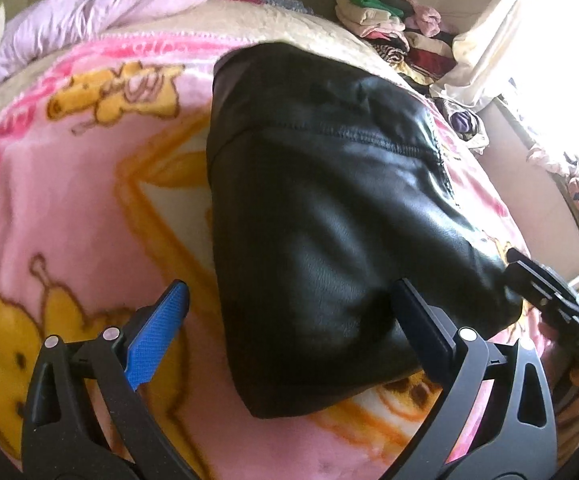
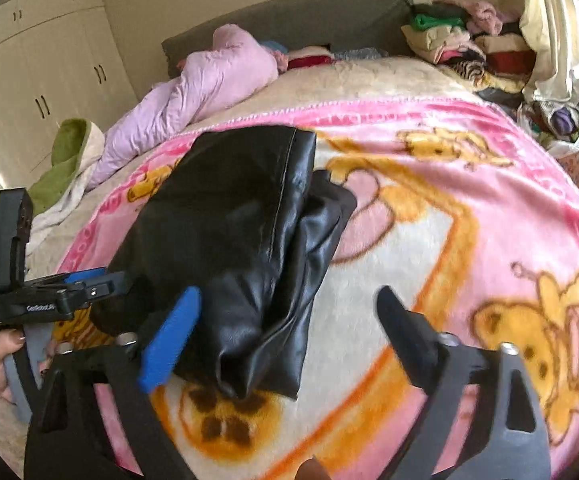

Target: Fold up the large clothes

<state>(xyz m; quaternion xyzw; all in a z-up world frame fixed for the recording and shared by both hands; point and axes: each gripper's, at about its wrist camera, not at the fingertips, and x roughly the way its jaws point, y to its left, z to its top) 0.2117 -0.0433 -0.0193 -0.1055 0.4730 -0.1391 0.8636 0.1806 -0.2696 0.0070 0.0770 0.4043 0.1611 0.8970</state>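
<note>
A black leather-like garment (image 1: 321, 208) lies folded into a long bundle on a pink cartoon-bear blanket (image 1: 69, 200). It also shows in the right wrist view (image 2: 229, 240). My left gripper (image 1: 289, 304) is open and empty, its jaws spread just above the garment's near end. My right gripper (image 2: 289, 312) is open and empty, hovering over the garment's near right corner. The left gripper's body (image 2: 29, 300) shows at the left of the right wrist view, and the right gripper's body (image 1: 549, 300) at the right of the left wrist view.
A lilac quilted jacket (image 2: 209, 76) lies at the head of the bed. A pile of folded clothes (image 2: 469, 44) sits at the far right corner beside a bag (image 2: 561, 128). A green and white cloth (image 2: 69, 156) lies at the left edge. White wardrobes (image 2: 41, 80) stand left.
</note>
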